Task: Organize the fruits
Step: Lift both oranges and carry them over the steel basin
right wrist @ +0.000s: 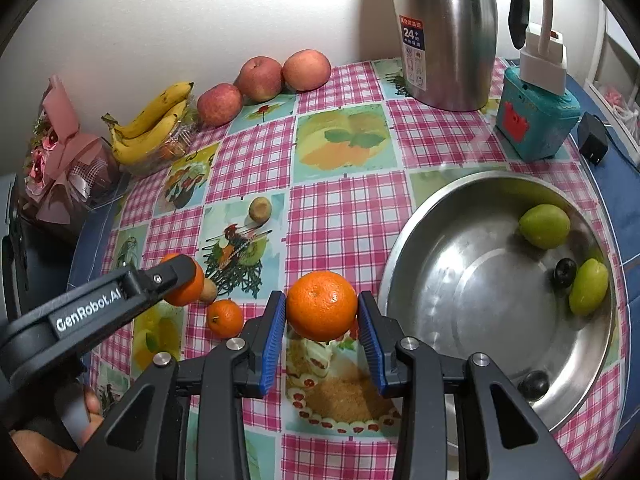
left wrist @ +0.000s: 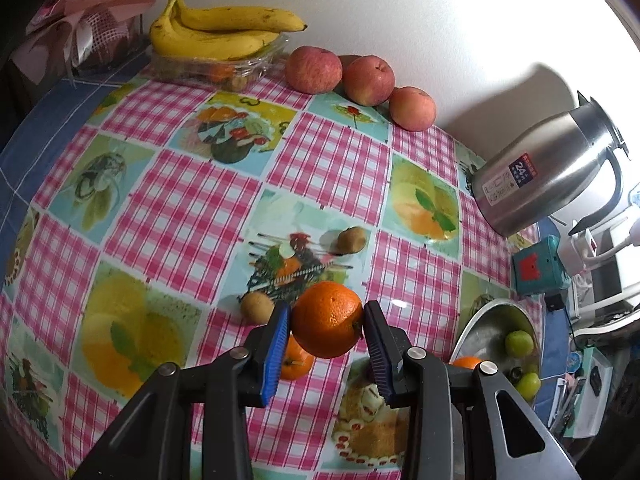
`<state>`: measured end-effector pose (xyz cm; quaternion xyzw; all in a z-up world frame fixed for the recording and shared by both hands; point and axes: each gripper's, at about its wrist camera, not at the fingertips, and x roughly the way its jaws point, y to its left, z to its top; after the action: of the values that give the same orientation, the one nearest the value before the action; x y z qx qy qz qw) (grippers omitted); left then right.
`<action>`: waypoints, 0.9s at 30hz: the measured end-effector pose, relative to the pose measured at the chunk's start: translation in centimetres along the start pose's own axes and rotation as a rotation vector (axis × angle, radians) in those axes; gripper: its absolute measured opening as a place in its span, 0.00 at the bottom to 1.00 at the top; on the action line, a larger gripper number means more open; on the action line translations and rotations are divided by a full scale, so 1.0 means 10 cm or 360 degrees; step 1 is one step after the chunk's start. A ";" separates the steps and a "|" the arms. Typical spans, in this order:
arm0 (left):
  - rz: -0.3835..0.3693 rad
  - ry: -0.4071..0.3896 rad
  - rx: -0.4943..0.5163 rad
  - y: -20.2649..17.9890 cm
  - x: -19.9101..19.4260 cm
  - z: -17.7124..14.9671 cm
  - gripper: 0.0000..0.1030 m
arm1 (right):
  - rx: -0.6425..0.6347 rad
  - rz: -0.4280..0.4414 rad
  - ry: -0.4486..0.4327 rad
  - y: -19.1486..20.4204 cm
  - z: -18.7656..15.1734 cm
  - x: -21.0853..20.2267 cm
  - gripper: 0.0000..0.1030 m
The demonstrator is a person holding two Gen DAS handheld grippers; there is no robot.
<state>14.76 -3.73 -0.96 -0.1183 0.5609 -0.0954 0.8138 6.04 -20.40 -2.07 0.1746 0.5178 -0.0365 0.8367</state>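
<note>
My left gripper (left wrist: 326, 312) is shut on an orange (left wrist: 328, 332), held just above the checked tablecloth (left wrist: 192, 208). Under it lies a second orange (left wrist: 295, 364), with two small brown fruits (left wrist: 256, 307) (left wrist: 351, 240) close by. My right gripper (right wrist: 321, 304) is shut on another orange (right wrist: 322, 316), left of the steel bowl (right wrist: 460, 280). The bowl holds two green fruits (right wrist: 545, 226) (right wrist: 588, 286) and two dark ones (right wrist: 565, 272). In the right wrist view the left gripper (right wrist: 182, 280) hangs at the left with its orange, beside the loose orange (right wrist: 225, 319).
Bananas (left wrist: 216, 32) lie on a clear plastic box at the back wall, with three apples (left wrist: 314, 70) beside them. A steel kettle (right wrist: 444, 32) and a teal box (right wrist: 538, 116) stand at the back right. A pink wrapped bouquet (right wrist: 64, 152) sits far left.
</note>
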 end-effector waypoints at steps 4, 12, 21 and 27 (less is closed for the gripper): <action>0.0003 -0.0013 0.0033 -0.07 0.02 -0.02 0.39 | 0.0033 0.0003 0.0002 -0.07 0.02 0.00 0.37; -0.0005 0.0000 0.0158 -0.33 0.03 -0.17 0.39 | 0.0121 -0.0084 -0.0038 -0.38 0.05 -0.11 0.37; -0.0074 0.0043 0.0459 -0.96 0.06 -0.53 0.39 | 0.0326 -0.0296 -0.0077 -1.04 0.03 -0.30 0.37; -0.0110 0.0020 0.0614 -1.29 0.05 -0.74 0.39 | 0.0412 -0.0366 -0.0110 -1.31 0.01 -0.44 0.37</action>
<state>7.75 -16.81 -0.08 0.0213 0.5330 -0.2298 0.8141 0.88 -33.24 -1.50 0.2190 0.4962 -0.2043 0.8149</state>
